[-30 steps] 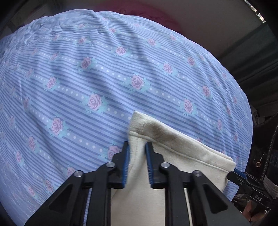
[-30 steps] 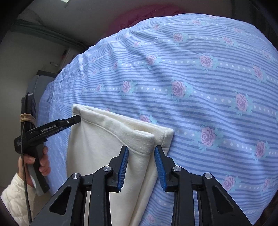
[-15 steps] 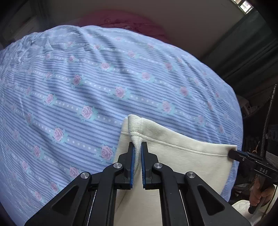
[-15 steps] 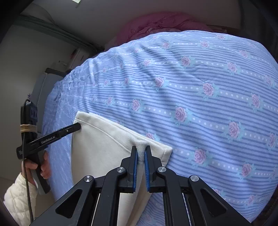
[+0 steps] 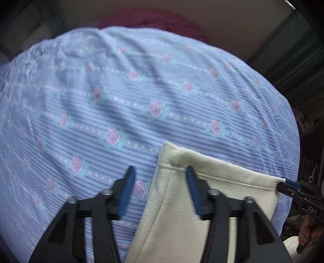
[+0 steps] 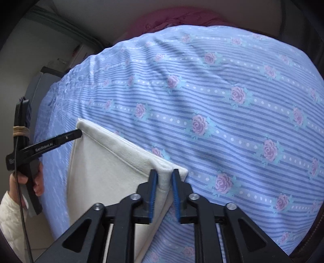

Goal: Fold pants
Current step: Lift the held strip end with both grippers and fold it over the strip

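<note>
Cream pants [image 5: 194, 204] lie on a blue rose-patterned bedsheet [image 5: 121, 101]. In the left wrist view my left gripper [image 5: 160, 174] is open wide, its jaws on either side of the hem corner [image 5: 170, 153]. In the right wrist view my right gripper [image 6: 164, 178] has its jaws slightly apart around the other hem corner, the cloth [image 6: 105, 172] between the pads. The left gripper's tip [image 6: 66, 137] shows there at the far corner. The right gripper's tip [image 5: 287, 185] shows at the hem's right end in the left wrist view.
The bedsheet [image 6: 222, 101] fills most of both views. A pink blanket [image 6: 178, 18] lies at the far end of the bed. A wall and dark furniture [image 5: 303, 60] stand past the bed's right edge. My hand [image 6: 36, 180] holds the left gripper's handle.
Both grippers shut on the hem corners and lifted half a second ago. Now the left gripper has opened wide and let go; the right jaws have eased apart. The pants are lower on the bed.
</note>
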Motion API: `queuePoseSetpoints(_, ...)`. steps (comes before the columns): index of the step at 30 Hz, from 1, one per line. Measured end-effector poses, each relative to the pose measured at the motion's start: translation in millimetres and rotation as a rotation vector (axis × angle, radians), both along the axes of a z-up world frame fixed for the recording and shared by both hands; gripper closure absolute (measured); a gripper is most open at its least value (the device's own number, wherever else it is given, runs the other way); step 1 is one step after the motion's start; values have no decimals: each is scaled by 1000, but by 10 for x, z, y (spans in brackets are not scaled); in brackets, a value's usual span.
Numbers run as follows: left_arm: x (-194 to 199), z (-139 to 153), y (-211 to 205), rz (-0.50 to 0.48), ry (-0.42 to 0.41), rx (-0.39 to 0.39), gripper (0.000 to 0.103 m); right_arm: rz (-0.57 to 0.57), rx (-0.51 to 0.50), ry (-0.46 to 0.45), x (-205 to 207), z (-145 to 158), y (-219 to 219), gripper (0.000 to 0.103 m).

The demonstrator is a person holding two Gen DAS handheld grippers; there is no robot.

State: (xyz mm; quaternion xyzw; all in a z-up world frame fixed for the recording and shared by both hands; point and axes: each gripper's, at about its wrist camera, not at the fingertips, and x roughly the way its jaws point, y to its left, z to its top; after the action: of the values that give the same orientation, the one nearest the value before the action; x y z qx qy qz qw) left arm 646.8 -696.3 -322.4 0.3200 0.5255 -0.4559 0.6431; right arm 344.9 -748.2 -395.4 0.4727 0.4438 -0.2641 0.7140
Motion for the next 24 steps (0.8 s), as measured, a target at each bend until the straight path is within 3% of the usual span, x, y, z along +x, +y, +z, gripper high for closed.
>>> queuePoseSetpoints(2,-41,57,-28,-46,-14,-17,43,-32,-12,-12,-63,42,13,54)
queuePoseSetpoints(6,-32,-67,-112,-60,14,24,44,-74,91,-29,-136,-151,12,54)
queuePoseSetpoints(11,103,-319,-101,-14,85,76,46,-118,148,-46,-200,-326,34,54)
queuePoseSetpoints(16,172,-409,-105,4,118,69,46,-71,119,-68,-94,-349,43,54)
queuePoseSetpoints(17,205,-413,-72,-22,168,68,46,-63,114,-75,-76,-366,47,54)
queuePoseSetpoints(22,237,-445,7,4,179,58,47,-59,146,-108,-57,-544,-15,55)
queuePoseSetpoints(24,213,-441,-34,27,185,42,54,-51,141,-108,-31,-559,-22,56)
